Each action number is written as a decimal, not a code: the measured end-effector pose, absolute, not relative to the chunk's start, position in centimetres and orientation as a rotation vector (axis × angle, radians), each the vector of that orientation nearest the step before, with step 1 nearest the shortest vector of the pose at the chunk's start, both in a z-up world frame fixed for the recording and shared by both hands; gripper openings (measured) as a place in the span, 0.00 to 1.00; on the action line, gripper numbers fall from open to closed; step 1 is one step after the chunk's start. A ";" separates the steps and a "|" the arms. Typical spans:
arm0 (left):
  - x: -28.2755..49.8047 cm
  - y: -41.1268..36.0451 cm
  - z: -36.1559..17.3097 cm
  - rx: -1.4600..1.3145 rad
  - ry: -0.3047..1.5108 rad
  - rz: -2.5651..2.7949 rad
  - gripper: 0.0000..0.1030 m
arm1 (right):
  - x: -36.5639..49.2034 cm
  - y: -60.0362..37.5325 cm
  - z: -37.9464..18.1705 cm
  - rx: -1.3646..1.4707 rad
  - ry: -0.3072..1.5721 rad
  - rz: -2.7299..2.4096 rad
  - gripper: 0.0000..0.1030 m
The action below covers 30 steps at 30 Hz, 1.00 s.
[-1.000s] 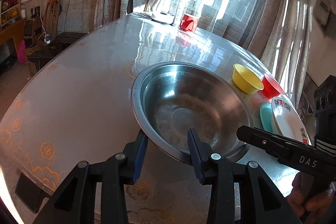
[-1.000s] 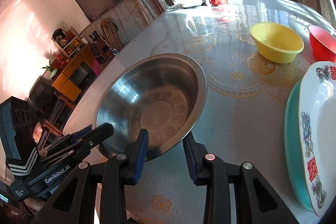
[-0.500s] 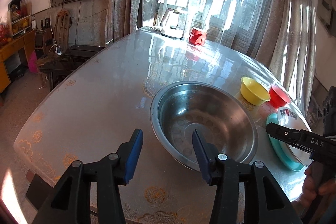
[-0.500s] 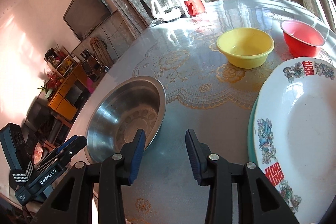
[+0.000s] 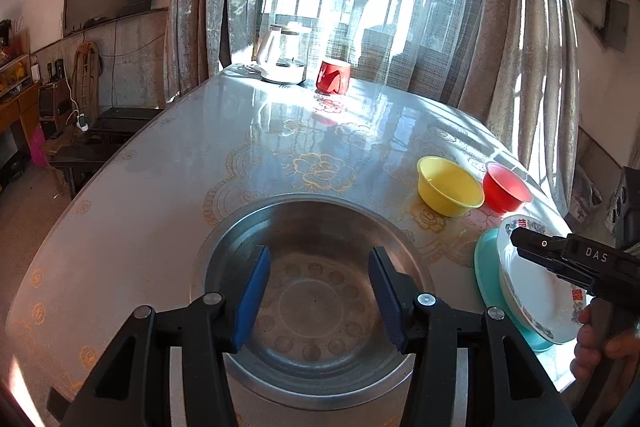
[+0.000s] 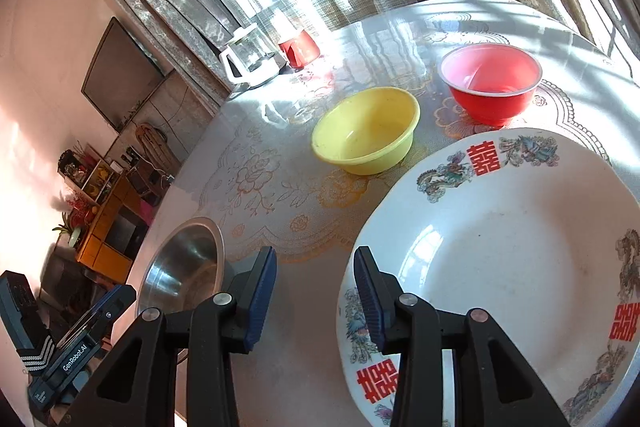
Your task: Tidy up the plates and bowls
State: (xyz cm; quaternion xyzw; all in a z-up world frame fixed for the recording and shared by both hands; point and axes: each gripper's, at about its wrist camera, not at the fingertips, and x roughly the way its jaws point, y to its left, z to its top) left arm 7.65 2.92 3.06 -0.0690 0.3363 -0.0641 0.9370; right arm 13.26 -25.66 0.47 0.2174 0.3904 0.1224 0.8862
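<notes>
My left gripper, jaws spread and empty, hangs over the steel basin, whose teal plate neighbour at three o'clock my right gripper's open-jawed view hides under the white plate.

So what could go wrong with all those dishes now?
The white plate sits on a teal plate close to the table edge, so a bump from the right gripper might slide both off. The metal bowl also sits near the edge under the open left gripper, and its smooth rim could slip from a loose pinch.
</notes>
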 end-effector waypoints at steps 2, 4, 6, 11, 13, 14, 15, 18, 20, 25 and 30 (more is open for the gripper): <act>8.5 1.6 3.4 -0.133 0.693 -0.182 0.50 | 13.9 -26.5 0.8 0.460 0.805 0.238 0.39; 9.3 0.6 3.8 -0.133 0.682 -0.204 0.50 | 14.6 -27.2 1.1 0.458 0.802 0.227 0.39; 10.5 -0.6 3.8 -0.126 0.707 -0.238 0.51 | 15.4 -27.8 1.4 0.466 0.805 0.215 0.39; 13.4 -2.8 3.7 -0.132 0.736 -0.274 0.52 | 17.9 -28.7 1.5 0.471 0.823 0.198 0.39; 14.5 -3.5 3.6 -0.129 0.751 -0.277 0.52 | 19.0 -29.1 1.3 0.473 0.844 0.184 0.39; 15.1 -3.7 3.5 -0.147 0.770 -0.284 0.51 | 19.5 -29.2 1.2 0.473 0.850 0.180 0.39; 15.8 -3.8 3.3 -0.176 0.791 -0.301 0.51 | 20.0 -29.2 1.1 0.470 0.854 0.172 0.39; 17.8 -4.1 2.7 -0.236 0.847 -0.312 0.49 | 21.3 -29.4 1.0 0.457 0.864 0.156 0.39; 18.7 -4.7 2.6 -0.242 0.855 -0.319 0.46 | 22.0 -29.5 1.0 0.450 0.867 0.141 0.39; 21.0 -6.4 2.3 -0.254 0.890 -0.348 0.41 | 24.0 -29.6 0.8 0.424 0.879 0.111 0.39; 23.5 -7.9 1.4 -0.288 0.948 -0.366 0.41 | 25.8 -29.8 0.1 0.407 0.904 0.071 0.36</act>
